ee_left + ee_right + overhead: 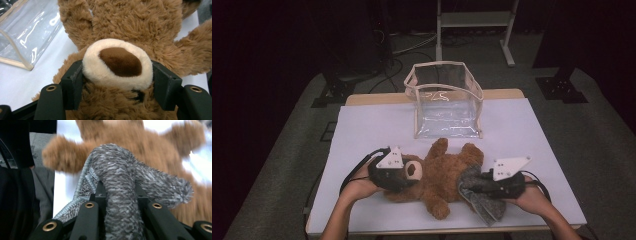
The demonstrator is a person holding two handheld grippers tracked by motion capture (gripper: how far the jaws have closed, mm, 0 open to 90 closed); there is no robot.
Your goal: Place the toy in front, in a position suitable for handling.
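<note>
1. My left gripper (117,82) straddles the teddy bear's (439,175) cream muzzle, one black jaw at each side of the snout; whether the pads squeeze it or merely flank it I cannot tell.

2. My right gripper (118,195) is clamped on a bunched fold of the grey towel (482,197), the fabric welling up between its jaws and draping past the bear's far side.

3. The bear lies on its back near the desk's (362,130) front edge, midway between the left and right edges, limbs splayed, head toward my left hand (359,187).

4. The towel sits at the bear's right flank, touching its fur, one corner trailing toward the front edge under my right hand (532,197).

5. Toward the back edge, well apart from both grippers, the clear plastic bag (444,100) stands upright, mouth open, apparently empty.

6. My reading: both items are in hand or nearly so, nothing is packed yet; lifting them and lowering them into the bag remains.
</note>
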